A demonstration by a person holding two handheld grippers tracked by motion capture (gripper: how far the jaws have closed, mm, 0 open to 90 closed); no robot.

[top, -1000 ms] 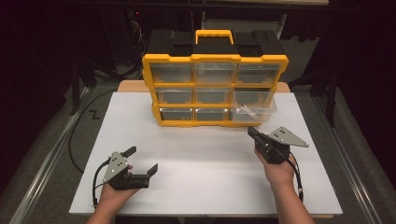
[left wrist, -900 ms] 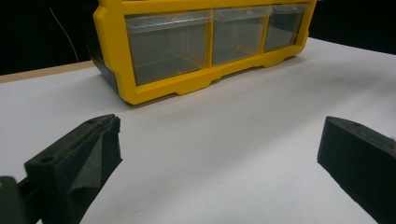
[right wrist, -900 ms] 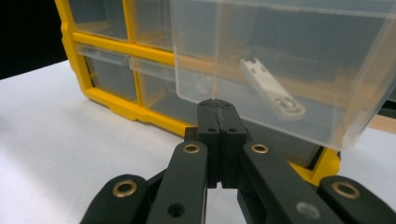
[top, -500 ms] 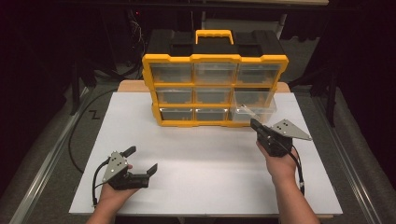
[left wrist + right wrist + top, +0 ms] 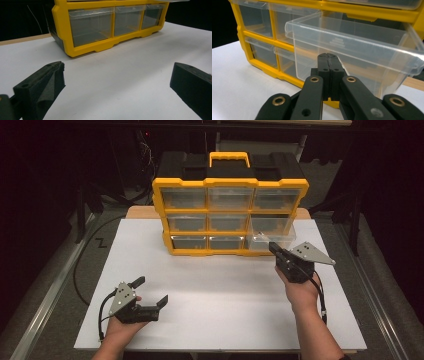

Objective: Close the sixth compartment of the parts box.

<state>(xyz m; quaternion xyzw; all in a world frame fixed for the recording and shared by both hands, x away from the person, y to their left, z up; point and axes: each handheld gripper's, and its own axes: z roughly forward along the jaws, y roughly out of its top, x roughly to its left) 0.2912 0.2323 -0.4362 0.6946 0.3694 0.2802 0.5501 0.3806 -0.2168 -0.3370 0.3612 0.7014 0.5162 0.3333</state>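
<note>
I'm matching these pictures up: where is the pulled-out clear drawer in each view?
High view: clear drawer at the organizer's lower right, just ahead of the right tongs.
Left gripper view: top right edge.
Right gripper view: centre, beyond the shut tongs.
Shared landmark: yellow organizer frame.

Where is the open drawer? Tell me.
High view: the open drawer juts from the organizer's lower right, just ahead of the shut right gripper.

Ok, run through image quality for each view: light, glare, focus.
High view: white table top evenly lit, surroundings nearly black, organizer slightly soft. Left gripper view: organizer fairly sharp, the open left gripper has blurred near jaws, soft shadow under the cabinet. Right gripper view: pale sheen along the rim of the pulled-out clear drawer; the shut right gripper is reasonably sharp.
</note>
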